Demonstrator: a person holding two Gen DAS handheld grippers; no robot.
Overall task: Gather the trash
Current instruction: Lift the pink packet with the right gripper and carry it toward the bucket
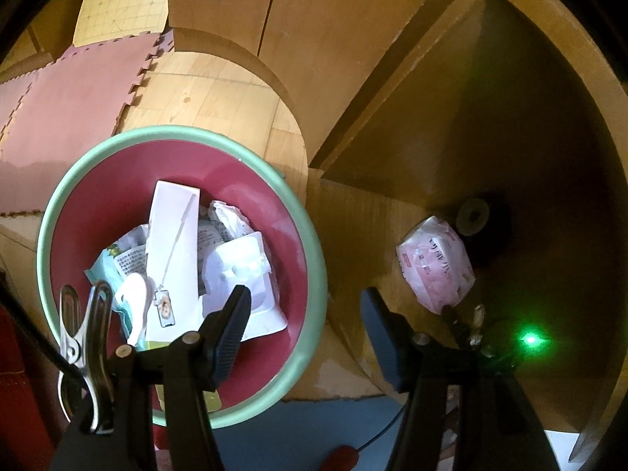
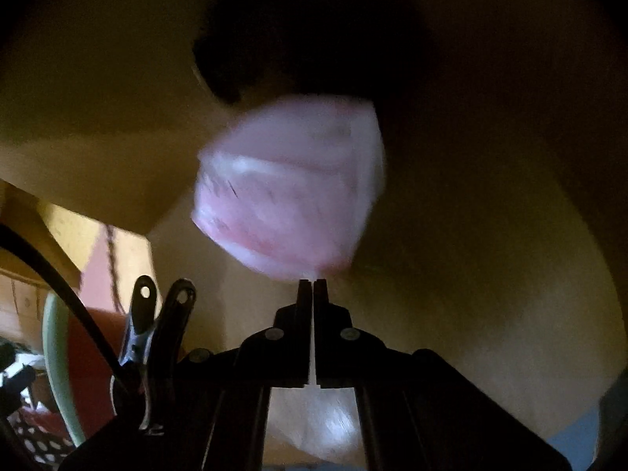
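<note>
- Wooden flooring and panels are filling the near ground, with a pink foam mat point(image 1: 66, 117) lying further off to the left, and a dark wooden recess point(image 1: 530, 180) opening on the right.
- Nearest in the left wrist view, the left gripper point(image 1: 306, 314) is hanging with its jaws apart and nothing between them, straddling the rim of the bin.
- Just beyond it, the red bin with a green rim point(image 1: 314, 231) is already holding a white box point(image 1: 172, 243), crumpled paper and printed wrappers.
- To the right, inside the recess, the right gripper point(image 2: 313, 282) is pinching its jaws together on the thin edge of a pink plastic packet point(image 2: 290, 192), which is showing as blurred in the right wrist view.
- Behind the packet, a small dark round object point(image 1: 473, 216) is sitting on the recess floor.
- Risk, as I judge it: the grip is catching only a sliver of slippery film, so the packet may be slipping free or tearing when carried to the bin; the recess wall could also be knocking it loose.
- Writing: the packet and the wrappers are carrying print, but it is too small and distorted to read.
</note>
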